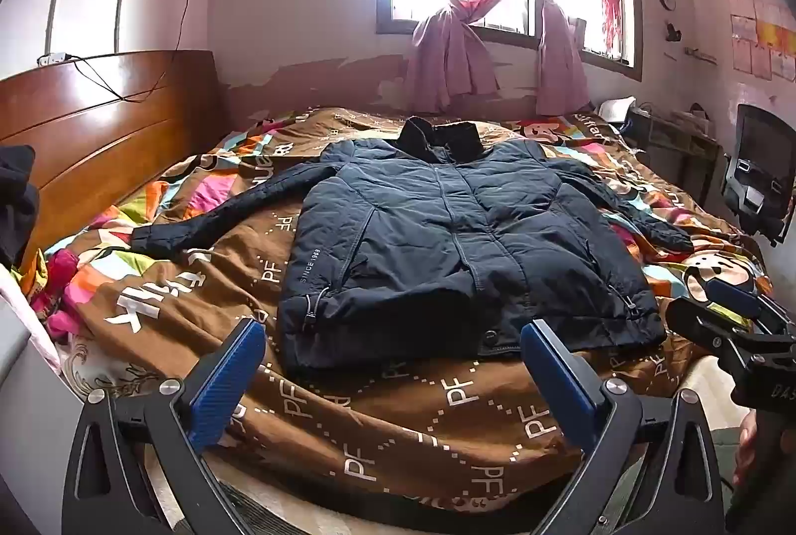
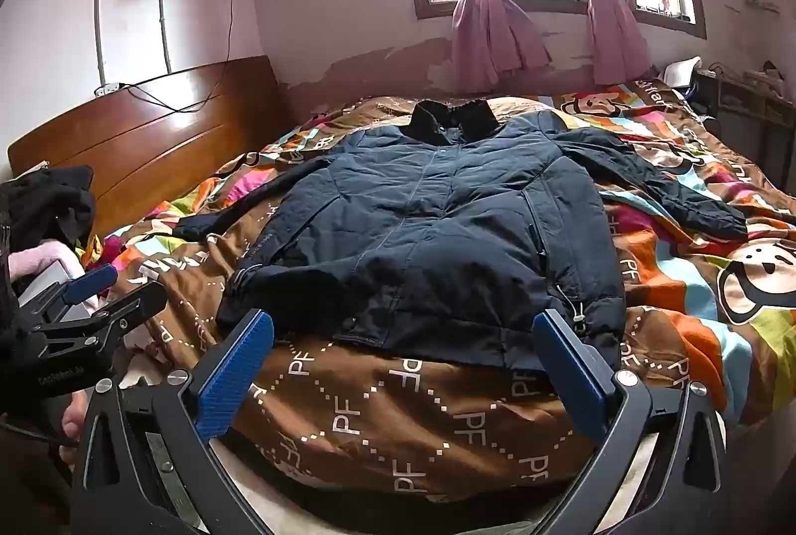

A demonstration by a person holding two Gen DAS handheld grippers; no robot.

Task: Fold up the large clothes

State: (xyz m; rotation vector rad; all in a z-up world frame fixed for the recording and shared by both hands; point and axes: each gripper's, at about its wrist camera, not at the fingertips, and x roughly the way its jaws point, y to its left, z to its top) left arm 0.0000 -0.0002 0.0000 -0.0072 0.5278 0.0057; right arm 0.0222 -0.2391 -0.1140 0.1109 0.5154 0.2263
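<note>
A dark navy padded jacket (image 1: pixel 447 246) (image 2: pixel 438 236) lies flat and front up on the bed, zipped, with its collar (image 1: pixel 438 137) toward the window. Its sleeves spread out to the left (image 1: pixel 199 221) and to the right (image 1: pixel 642 211). My left gripper (image 1: pixel 393 331) hovers open just short of the hem, blue pads wide apart, nothing between them. In the same way my right gripper (image 2: pixel 404 321) stands open before the hem, holding nothing. Each gripper shows at the edge of the other's view: the right gripper (image 1: pixel 731 306) and the left gripper (image 2: pixel 99 291).
A brown patterned bedspread (image 1: pixel 398 425) covers the bed. A wooden headboard (image 1: pixel 99 127) runs along the left, with a heap of dark clothes (image 1: pixel 15 206) and pink fabric (image 1: pixel 59 286) beside it. A black chair (image 1: pixel 761 176) and a desk stand at the right, below curtained windows.
</note>
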